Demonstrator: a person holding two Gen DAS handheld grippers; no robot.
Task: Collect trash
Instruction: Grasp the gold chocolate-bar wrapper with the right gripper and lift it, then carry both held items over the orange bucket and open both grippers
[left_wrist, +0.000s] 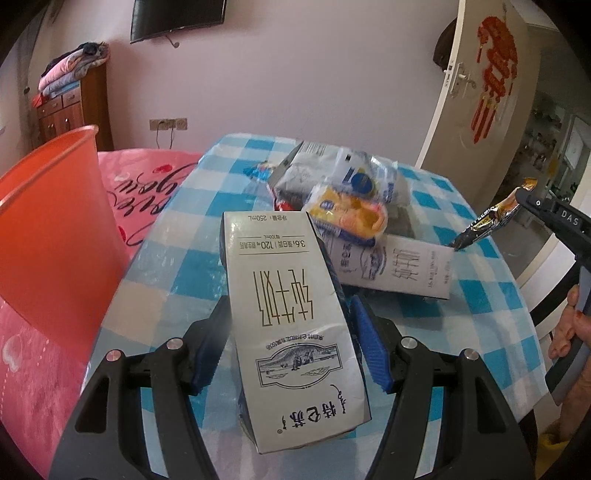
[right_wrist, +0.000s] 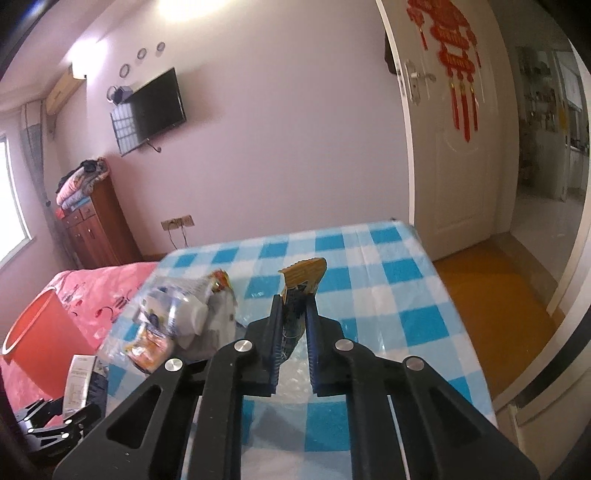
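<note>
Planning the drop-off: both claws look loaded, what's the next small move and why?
Probably swing the left claw toward the red bin and release there: it grips a milk carton, the bin stands open just left of the table. The right claw holds a snack wrapper.

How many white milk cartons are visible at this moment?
2. One white milk carton is held between the left gripper's jaws; the second white carton lies on the blue checked tablecloth under the wrapper pile. More may be hidden.
</note>
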